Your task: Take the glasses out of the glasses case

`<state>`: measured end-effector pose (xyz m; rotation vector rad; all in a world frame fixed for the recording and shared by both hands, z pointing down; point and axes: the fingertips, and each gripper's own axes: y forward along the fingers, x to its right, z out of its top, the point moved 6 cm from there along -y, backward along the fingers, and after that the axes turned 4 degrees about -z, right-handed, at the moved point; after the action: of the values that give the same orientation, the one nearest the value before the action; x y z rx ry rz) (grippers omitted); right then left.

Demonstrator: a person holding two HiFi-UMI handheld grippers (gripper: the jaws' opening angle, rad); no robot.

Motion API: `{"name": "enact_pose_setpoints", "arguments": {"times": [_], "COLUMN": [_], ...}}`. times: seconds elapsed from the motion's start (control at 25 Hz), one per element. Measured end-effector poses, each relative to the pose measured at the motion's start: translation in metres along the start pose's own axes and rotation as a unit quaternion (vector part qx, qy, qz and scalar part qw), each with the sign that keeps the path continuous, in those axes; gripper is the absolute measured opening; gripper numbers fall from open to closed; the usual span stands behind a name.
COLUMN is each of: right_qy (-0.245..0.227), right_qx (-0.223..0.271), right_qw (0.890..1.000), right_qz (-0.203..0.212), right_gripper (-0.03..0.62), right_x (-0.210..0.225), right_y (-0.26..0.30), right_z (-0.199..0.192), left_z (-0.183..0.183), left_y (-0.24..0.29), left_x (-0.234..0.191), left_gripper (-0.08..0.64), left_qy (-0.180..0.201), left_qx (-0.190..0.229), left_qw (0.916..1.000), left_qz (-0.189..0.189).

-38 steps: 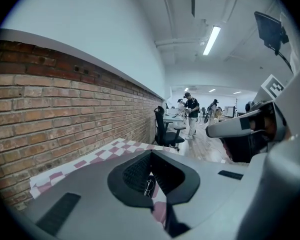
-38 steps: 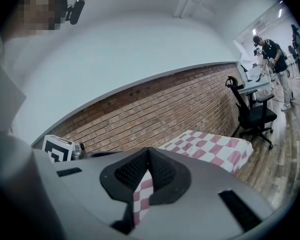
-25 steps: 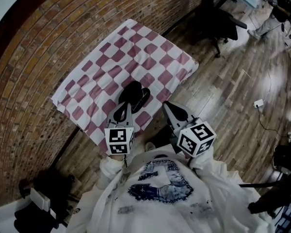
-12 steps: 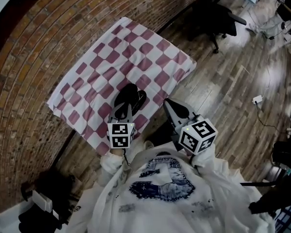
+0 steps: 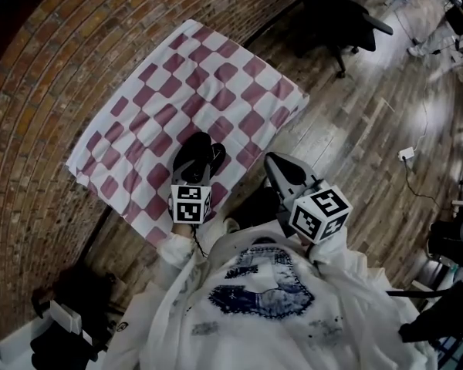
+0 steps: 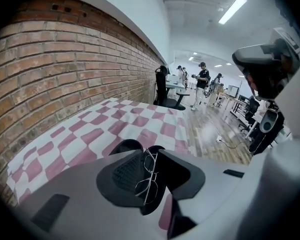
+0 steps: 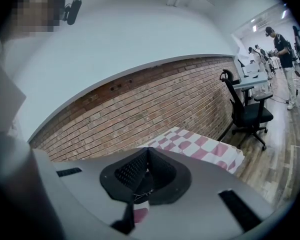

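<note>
1. Thin metal wire frames the glasses (image 6: 146, 186), which stand on edge between the left gripper (image 6: 151, 151)'s jaws. The jaws are opening, and the frame leans on the ribbed pad (image 6: 124, 173) without being pinched.
2. The glasses' long axis runs along the jaws. One lens sits near the tips, the other further back, and both lenses face sideways toward the pads.
3. Just past the tips lies the black glasses case (image 6: 126, 146), open. From above, its two halves show ahead of the gripper.
4. I cannot tell whether the glasses touch the case.
5. The case rests near the front edge of the red-and-white checked cloth (image 6: 140, 119), which runs along the brick wall (image 6: 65, 59).
6. The right gripper (image 7: 148, 151) has its jaws together at the tips. It is off to the side by the cloth's corner, apart from the case.
</note>
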<state>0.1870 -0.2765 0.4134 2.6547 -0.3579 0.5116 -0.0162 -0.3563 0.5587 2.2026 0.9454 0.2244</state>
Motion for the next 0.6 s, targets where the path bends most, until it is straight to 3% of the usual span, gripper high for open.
{"name": "enact_pose_setpoints", "arguments": {"times": [0.28, 0.6], "right_qy": [0.004, 0.009], "right_qx": [-0.012, -0.024], "right_qw": [1.0, 1.0], "right_qz": [-0.003, -0.006], "right_gripper": [0.014, 0.014], "right_x": [0.016, 0.032], "right_y": [0.001, 0.002], "right_z": [0.002, 0.001], "left_z": [-0.012, -0.022], "left_y": [0.026, 0.048], "left_x": [-0.001, -0.001], "left_gripper": [0.16, 0.164], "left_qy": [0.012, 0.056], "left_qx": [-0.04, -0.081], "left_qw": [0.9988, 0.9946], "left_qz": [-0.025, -0.032]}}
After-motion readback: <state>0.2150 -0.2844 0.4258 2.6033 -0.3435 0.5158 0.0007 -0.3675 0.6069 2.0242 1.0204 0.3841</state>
